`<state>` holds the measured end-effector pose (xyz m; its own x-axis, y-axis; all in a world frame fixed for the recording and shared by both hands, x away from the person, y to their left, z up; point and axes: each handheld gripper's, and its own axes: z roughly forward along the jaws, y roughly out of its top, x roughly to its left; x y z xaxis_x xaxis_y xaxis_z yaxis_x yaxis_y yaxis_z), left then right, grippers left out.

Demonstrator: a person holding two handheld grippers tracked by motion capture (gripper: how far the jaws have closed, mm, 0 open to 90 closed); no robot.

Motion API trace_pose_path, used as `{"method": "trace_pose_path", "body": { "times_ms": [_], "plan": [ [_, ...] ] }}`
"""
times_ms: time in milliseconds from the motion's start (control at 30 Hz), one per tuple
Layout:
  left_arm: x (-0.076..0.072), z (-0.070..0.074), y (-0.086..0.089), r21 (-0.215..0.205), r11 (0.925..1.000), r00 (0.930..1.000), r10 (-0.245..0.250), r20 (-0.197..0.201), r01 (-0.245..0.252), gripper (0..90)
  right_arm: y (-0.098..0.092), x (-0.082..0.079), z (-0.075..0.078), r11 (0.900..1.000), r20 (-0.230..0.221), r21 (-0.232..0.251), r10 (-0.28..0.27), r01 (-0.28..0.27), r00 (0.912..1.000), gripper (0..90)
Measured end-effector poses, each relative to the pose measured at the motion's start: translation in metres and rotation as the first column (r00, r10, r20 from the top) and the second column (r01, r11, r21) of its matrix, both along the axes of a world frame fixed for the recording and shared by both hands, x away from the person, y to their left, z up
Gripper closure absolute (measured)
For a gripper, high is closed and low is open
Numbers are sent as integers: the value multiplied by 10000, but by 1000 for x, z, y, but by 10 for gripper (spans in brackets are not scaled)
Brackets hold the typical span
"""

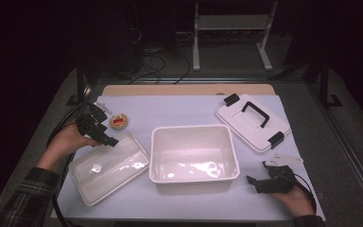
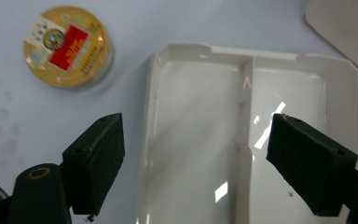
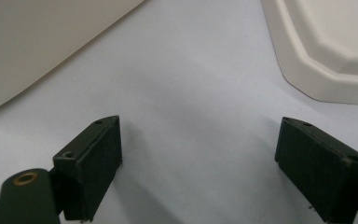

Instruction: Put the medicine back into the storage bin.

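The left gripper [image 1: 105,138] hangs just over the near-left corner of a shallow white tray [image 1: 108,166] that lies flat on the tabletop [image 1: 184,111], to the left of the deep white tub [image 1: 194,158]. Its fingers [image 2: 98,156] stand wide apart with nothing between them; the tray lies below them, untouched. The right gripper [image 1: 257,182] rests low on the tabletop to the right of the tub, fingers [image 3: 91,163] spread just as wide over bare sheet, holding nothing.

The tray looks like thin, glossy moulded plastic, rectangular with rounded corners, a raised rim and one ridge [image 2: 243,140] dividing it into two compartments. I would judge it light and fairly stiff but slick, likely to skid on the smooth pale sheet if nudged sideways. The best hold seems to be the rim along a long edge, or the ridge, pinched from above; the flat floor offers nothing to grip.

Beside the tray's far corner sits a small round tin [image 2: 65,46] with a yellow and red label under a clear lid. The tub is thicker plastic with sloped walls and a broad lip. Its lid [image 1: 253,122], white with a black handle and black clips, lies at the far right
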<state>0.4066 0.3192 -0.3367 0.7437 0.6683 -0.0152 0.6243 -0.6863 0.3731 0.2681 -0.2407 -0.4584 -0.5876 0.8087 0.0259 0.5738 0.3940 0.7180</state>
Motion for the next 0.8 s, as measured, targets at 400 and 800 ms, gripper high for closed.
{"method": "trace_pose_path", "body": {
  "times_ms": [400, 800],
  "plan": [
    [35, 6, -5, 82, 9990, 9988, 438, 213, -440, 123, 0, 0, 0, 10000, -3, 5, 1, -1, 10000, 140],
    [73, -8, -6, 199, 9942, 9941, 1056, 264, -1061, 91, 0, 0, 0, 10000, -1, 1, 10, -10, 10000, 140]
  ]
}}
